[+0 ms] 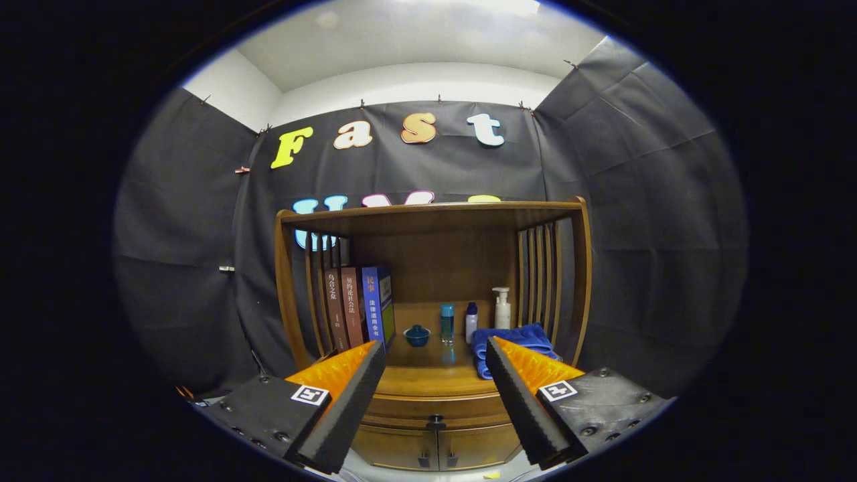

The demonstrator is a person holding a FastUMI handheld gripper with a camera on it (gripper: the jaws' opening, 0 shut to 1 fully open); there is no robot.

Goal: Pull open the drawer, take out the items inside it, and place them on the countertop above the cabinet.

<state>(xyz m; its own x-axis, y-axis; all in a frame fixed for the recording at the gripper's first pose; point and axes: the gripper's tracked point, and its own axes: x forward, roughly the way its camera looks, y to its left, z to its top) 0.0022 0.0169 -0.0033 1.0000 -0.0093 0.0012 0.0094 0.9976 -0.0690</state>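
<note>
A wooden cabinet [434, 227] stands ahead against the black cloth wall. Its drawer [435, 406] sits shut below the countertop [428, 375], with a small dark knob [436, 423] at its middle. My gripper [435, 351] is open, its two orange fingers with black foam pads [348, 402] spread wide, nothing between them. The fingers hang in front of the cabinet, a short way off, with the drawer knob seen low between them. The drawer's contents are hidden.
On the countertop lie a folded blue towel [515, 338], a white pump bottle [502, 309], a small white bottle [471, 321], a teal bottle [447, 323] and a blue lidded bowl [416, 335]. Books [358, 304] stand at the left. Two small doors [435, 450] sit under the drawer.
</note>
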